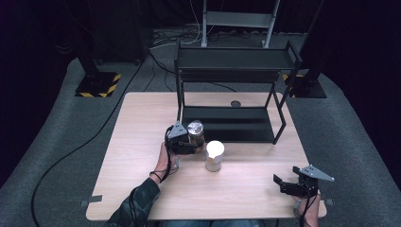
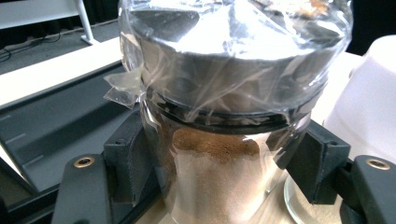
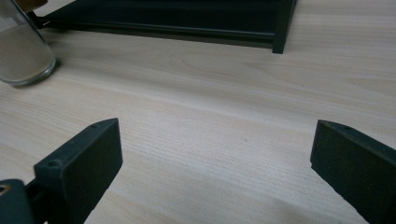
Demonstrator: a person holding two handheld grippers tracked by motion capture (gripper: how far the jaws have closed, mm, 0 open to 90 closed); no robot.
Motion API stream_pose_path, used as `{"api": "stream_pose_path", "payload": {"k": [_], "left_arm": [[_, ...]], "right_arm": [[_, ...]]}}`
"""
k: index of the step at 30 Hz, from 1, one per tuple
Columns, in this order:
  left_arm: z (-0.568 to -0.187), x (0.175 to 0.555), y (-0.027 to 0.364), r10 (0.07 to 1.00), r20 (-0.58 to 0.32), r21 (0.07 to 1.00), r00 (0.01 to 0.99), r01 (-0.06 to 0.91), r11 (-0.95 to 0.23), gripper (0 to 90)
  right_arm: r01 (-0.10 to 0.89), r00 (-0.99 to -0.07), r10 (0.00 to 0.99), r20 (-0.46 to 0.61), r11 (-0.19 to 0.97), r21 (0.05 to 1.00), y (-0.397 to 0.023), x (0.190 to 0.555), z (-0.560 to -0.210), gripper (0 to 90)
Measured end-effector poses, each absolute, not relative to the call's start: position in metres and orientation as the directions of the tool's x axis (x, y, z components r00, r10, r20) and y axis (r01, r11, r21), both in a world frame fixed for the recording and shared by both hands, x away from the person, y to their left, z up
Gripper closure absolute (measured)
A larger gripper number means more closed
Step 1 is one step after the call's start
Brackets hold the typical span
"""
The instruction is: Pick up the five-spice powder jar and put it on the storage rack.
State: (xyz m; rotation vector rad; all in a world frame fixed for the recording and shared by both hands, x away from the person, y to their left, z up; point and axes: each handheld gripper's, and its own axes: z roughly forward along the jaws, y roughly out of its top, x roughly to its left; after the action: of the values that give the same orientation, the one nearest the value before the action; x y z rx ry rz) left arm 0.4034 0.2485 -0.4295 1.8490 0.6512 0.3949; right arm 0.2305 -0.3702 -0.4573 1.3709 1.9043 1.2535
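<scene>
My left gripper (image 1: pixel 185 142), just left of centre in the high view, has its jaws closed on a clear glass jar of brown powder with a dark lid wrapped in crinkled plastic film (image 2: pixel 219 140). In the left gripper view the jar stands upright in the middle of the frame, with one black pad pressing on each side of the glass body just below the lid collar. The jar sits in front of the lower deck of the black metal two-tier shelf (image 1: pixel 227 124), near its left post.

I judge the jar stiff, breakable and smooth. Glass gives the pads little bite, and the loose film around the top would slide or tear if I took hold there. So the bare body under the collar is the right place, as the collar can catch on the pads if the jar slips. The powder fills most of the jar, so I expect moderate weight, carried low. Keeping it upright should stop the contents shifting.

Just to its right stands a second glass jar with a white lid (image 1: pixel 214 155), near enough to knock.

My right gripper (image 1: pixel 289 183), at the lower right of the high view, hangs over the pale wooden table (image 1: pixel 142 142) with its jaws wide apart and nothing between them.
</scene>
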Motion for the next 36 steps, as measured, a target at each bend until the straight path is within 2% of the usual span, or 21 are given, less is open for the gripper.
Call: {"api": "stream_pose_path", "payload": {"k": [13, 36], "left_arm": [[-0.398, 0.404, 0.252, 0.594, 0.005, 0.942, 0.805, 0.195, -0.272, 30.1], [-0.353, 0.412, 0.280, 0.586, 0.014, 0.959, 0.810, 0.156, -0.238, 30.1]], "right_arm": [[0.481, -0.386, 0.913, 0.133, 0.077, 0.873, -0.371, 0.231, -0.457, 1.4], [0.482, -0.388, 0.913, 0.127, 0.083, 0.872, -0.370, 0.232, -0.457, 1.7]]}}
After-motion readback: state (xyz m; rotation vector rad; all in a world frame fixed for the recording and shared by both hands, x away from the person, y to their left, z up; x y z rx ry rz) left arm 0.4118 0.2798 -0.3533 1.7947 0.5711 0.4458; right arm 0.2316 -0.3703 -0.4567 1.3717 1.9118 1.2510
